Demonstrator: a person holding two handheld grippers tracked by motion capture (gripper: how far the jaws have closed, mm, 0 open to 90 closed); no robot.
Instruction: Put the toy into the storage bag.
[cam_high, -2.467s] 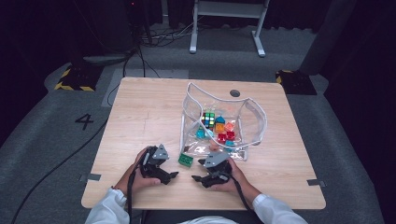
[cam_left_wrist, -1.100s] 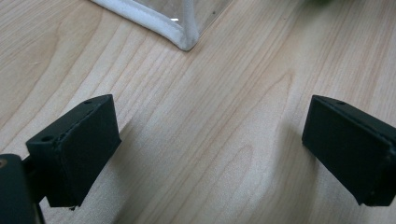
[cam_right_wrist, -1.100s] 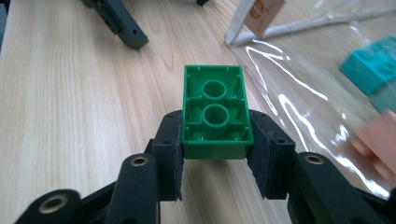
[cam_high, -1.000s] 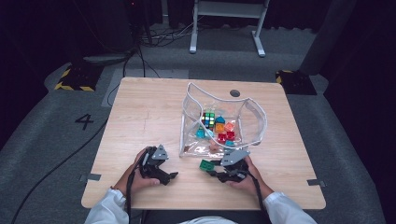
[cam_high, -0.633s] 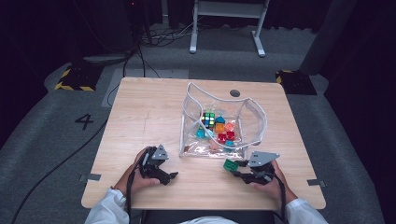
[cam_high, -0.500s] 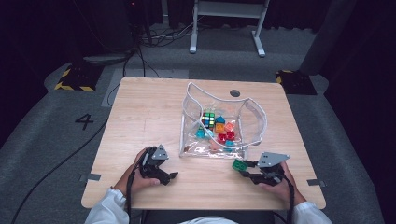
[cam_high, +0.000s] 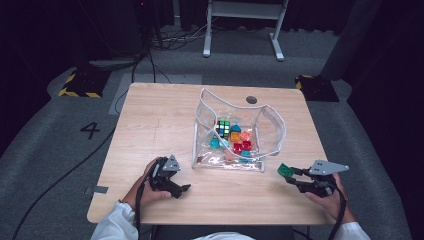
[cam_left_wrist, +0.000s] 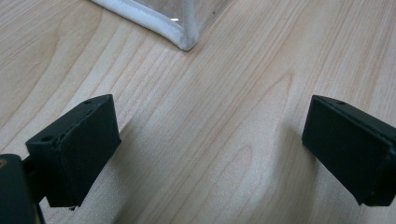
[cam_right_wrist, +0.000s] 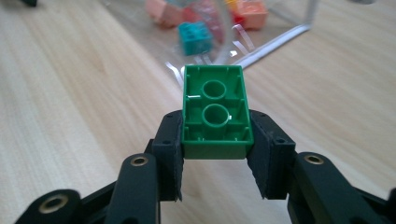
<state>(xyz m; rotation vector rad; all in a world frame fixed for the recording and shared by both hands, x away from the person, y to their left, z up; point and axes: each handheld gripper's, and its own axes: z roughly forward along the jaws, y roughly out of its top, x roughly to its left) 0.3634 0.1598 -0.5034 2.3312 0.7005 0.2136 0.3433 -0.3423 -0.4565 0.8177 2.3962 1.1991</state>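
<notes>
A green building brick (cam_right_wrist: 216, 112) is clamped between the fingers of the right gripper (cam_high: 292, 176), its hollow underside with two round tubes turned toward that gripper's camera. In the high view the brick (cam_high: 284, 170) is seen held just above the wooden worktop (cam_high: 160, 117), near the front right corner, off the right front corner of the clear plastic bag (cam_high: 272, 127) and apart from it. The pads press on the brick's two long sides, so the fingers stand narrow, set to the brick's width.

The bag lies open in the middle of the worktop, edged with white piping. Inside it a small puzzle cube (cam_high: 223, 128) is seen, together with a cluster of loose bricks (cam_high: 240, 142) in teal, orange, red and pink. In the right gripper view a teal brick (cam_right_wrist: 195, 38) and a pink one (cam_right_wrist: 160, 11) are visible through the clear wall, beyond the held green brick.

The left gripper (cam_high: 181, 189) is kept low at the front left of the worktop, close to the bag's near left corner. Its fingers (cam_left_wrist: 74, 147) are spread wide with nothing between them — bare wood is seen in the gap, and the bag's white-edged corner (cam_left_wrist: 186, 41) lies just ahead of them, untouched.

A dark round hole (cam_high: 251, 99) is set in the worktop behind the bag.
</notes>
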